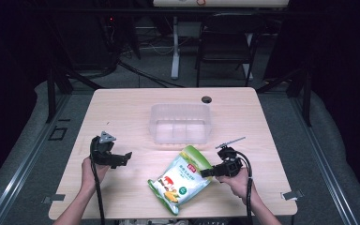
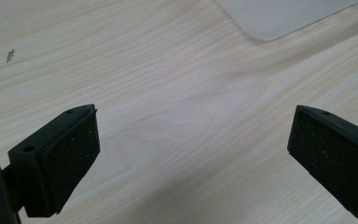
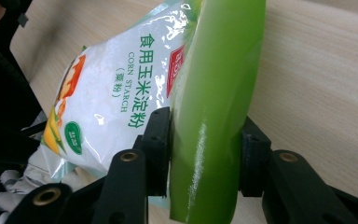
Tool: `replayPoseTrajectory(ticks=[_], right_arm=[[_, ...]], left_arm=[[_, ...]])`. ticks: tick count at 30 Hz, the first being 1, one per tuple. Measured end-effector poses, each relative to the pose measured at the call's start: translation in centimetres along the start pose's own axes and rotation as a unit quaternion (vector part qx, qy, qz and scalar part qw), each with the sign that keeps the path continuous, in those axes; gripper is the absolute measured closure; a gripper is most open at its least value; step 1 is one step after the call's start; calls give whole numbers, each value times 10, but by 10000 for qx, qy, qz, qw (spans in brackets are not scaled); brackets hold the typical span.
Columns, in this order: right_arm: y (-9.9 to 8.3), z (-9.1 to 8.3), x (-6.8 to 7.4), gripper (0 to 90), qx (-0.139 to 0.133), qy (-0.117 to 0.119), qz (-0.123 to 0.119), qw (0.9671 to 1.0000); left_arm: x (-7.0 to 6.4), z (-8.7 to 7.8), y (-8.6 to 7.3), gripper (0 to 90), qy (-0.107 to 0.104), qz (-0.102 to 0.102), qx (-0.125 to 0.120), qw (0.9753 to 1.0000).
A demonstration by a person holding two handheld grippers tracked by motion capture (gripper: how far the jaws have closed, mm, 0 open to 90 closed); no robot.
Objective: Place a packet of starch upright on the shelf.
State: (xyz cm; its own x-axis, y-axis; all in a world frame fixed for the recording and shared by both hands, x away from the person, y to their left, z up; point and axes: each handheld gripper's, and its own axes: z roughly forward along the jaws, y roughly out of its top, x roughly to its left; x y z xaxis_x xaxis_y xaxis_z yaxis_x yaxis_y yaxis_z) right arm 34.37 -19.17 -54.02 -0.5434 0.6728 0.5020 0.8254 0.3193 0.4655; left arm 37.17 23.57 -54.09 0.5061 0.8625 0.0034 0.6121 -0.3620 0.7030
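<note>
While the right tongs (image 1: 208, 171) are clamped on the green top edge of the corn starch bag (image 1: 182, 179), the bag itself lies on the counter (image 1: 122, 108) near its front edge, its lower end resting flat and its upper end pinched between the jaws. Seen from the right gripper view, the green seal strip (image 3: 214, 116) stands edge-on between the two black jaws, with the white printed face of the bag spreading away to the left. Beyond the bag, toward the middle of the counter, stands a clear plastic container (image 1: 180, 123), with nothing visible inside it. Off to the side, the left tongs (image 1: 124, 158) hover over bare wood with jaws wide apart, holding nothing; a corner of the container shows at the top of the left gripper view. By my reading, the grasp is made and little else: the bag has not yet left the counter, so the lift, the carry and a likely placement into the container remain to be done
</note>
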Motion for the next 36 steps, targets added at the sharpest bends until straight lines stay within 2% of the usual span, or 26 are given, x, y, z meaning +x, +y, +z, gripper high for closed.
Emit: replayPoseTrajectory(ticks=[1,3,4,6,12,17,21,22,24,25,27,33,34,36], right_arm=[[0,0,1,637,49,-39,-73,10000],[0,1,3,639,-31,-89,-27,10000],[0,2,4,630,-25,-130,-113,9998],[-1,3,6,620,-70,-164,-112,9998],[-1,5,6,642,-65,-102,-141,9998],[-2,6,7,736,-101,36,-98,9999],[-3,6,2,775,-135,316,67,9994],[-4,7,2,791,-190,347,130,9991],[-4,6,2,813,-174,353,109,9992],[-4,7,3,827,-255,334,193,9989],[-3,6,3,845,-172,353,94,9992],[-3,4,5,875,-209,391,59,9990],[-2,2,6,879,-250,501,88,9984],[-2,1,7,882,-321,574,30,9978]], left_arm=[[0,0,0,21,0,0,0,10000],[0,0,0,20,-5,-6,0,10000],[0,0,0,20,-10,8,9,10000],[0,0,0,20,-18,11,19,10000],[0,0,0,21,-11,20,20,10000],[0,0,0,21,-18,28,45,10000],[0,0,0,22,-17,22,31,10000],[0,0,0,22,-20,21,31,10000],[0,0,0,22,-20,23,30,10000],[0,0,0,22,-25,24,29,10000],[0,0,0,22,-17,25,34,10000],[0,0,0,22,-35,23,28,10000],[0,0,0,22,-35,20,23,10000],[0,0,0,22,-31,6,7,10000]])
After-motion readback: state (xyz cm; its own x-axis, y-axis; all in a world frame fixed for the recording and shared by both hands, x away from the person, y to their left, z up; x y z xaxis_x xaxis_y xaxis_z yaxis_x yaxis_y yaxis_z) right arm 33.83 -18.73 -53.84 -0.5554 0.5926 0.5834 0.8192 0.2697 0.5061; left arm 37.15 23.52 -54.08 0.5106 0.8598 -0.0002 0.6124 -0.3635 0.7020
